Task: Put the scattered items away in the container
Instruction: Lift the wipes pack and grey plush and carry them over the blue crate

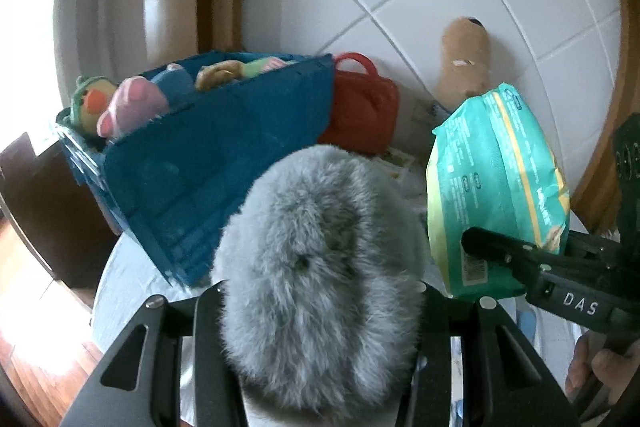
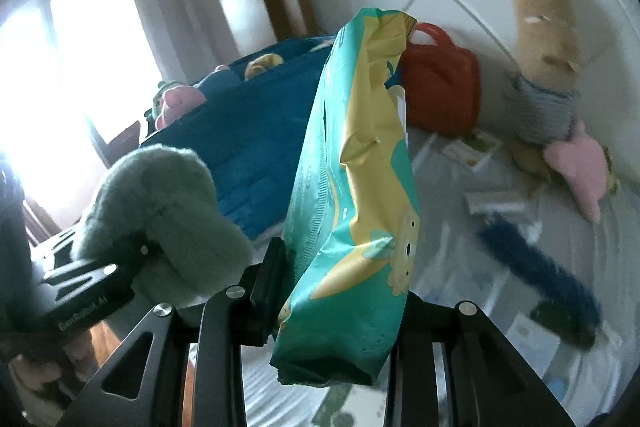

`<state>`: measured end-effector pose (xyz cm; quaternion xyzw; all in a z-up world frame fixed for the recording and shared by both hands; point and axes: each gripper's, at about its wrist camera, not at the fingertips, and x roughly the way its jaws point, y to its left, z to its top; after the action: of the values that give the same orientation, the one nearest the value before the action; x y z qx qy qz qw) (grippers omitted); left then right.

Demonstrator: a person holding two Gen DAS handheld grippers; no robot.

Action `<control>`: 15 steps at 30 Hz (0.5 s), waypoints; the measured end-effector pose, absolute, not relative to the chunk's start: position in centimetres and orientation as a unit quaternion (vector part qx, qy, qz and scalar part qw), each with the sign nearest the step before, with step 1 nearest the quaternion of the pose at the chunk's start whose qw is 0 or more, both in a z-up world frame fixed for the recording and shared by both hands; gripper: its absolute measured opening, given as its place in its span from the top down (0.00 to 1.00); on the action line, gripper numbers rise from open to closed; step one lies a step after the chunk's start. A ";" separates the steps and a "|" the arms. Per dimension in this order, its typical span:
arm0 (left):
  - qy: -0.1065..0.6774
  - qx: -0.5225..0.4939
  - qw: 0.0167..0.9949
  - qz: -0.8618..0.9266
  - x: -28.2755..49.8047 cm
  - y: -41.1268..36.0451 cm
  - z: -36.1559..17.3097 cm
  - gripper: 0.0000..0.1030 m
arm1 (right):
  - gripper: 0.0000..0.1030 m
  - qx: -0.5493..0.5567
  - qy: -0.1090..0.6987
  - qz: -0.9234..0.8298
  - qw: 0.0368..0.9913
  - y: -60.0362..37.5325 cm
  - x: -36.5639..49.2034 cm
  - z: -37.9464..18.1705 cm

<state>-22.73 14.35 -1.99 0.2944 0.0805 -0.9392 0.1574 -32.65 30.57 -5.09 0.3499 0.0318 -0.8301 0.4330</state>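
Observation:
My left gripper (image 1: 320, 291) is shut on a grey fluffy toy (image 1: 316, 259), held in the air in front of the blue crate (image 1: 208, 163). The crate holds several plush toys (image 1: 128, 103). My right gripper (image 2: 340, 303) is shut on a teal and yellow wipes pack (image 2: 356, 195), held upright to the right of the crate. The pack (image 1: 496, 183) and the right gripper's finger (image 1: 492, 247) show in the left wrist view. The grey toy (image 2: 160, 219) shows at the left of the right wrist view, near the crate (image 2: 256, 131).
A red case (image 1: 364, 107) stands behind the crate by the tiled wall. A tan plush dog (image 2: 544, 67) with a pink piece (image 2: 580, 163) leans on the wall. A dark blue fuzzy strip (image 2: 536, 267), cards and papers (image 2: 472, 151) lie on the white sheet.

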 end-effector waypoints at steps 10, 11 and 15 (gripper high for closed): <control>0.078 0.264 0.183 -0.944 -26.9 7.4 1.5 0.60 | 0.71 0.311 0.062 -0.833 0.454 22.3 -36.8 -1.1; 0.076 0.260 0.183 -0.945 -27.5 6.5 2.0 0.60 | 0.71 0.304 0.067 -0.834 0.455 21.1 -37.3 -0.4; 0.069 0.243 0.177 -0.951 -29.9 2.3 4.2 0.60 | 0.71 0.281 0.072 -0.843 0.452 17.0 -38.7 1.8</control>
<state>-29.87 2.34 4.24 0.2431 0.0690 -0.9512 0.1769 -38.75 16.96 1.83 0.2808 0.0718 -0.8434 0.4525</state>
